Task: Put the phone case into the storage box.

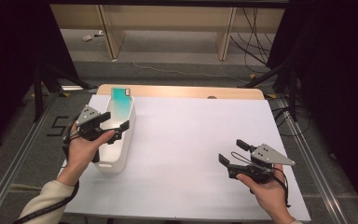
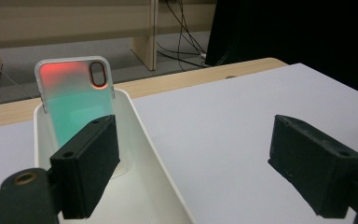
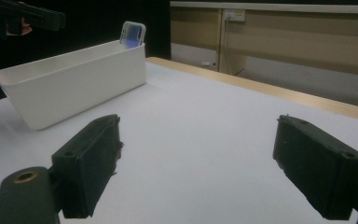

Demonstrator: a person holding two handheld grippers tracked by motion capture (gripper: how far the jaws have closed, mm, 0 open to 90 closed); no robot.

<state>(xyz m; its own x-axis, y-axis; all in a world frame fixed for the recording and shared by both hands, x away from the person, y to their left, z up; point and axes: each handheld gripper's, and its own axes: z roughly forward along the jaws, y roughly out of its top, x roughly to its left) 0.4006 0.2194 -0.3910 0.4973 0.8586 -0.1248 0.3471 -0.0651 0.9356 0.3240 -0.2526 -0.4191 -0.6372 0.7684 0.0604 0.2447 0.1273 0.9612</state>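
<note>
surface: white table [image 1: 191,149], dim room | phone case [image 1: 121,103] leans upright at far end inside white bin [image 1: 121,158] | left gripper [image 1: 115,125] above bin, jaws wide, nothing between | right gripper [image 1: 231,151] low over bare table, perhaps resting, jaws wide, empty

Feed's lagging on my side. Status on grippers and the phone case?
Left gripper open over bin, empty. Right gripper open above table, empty. Phone case leaning inside bin's far end. Nothing blocking.
</note>
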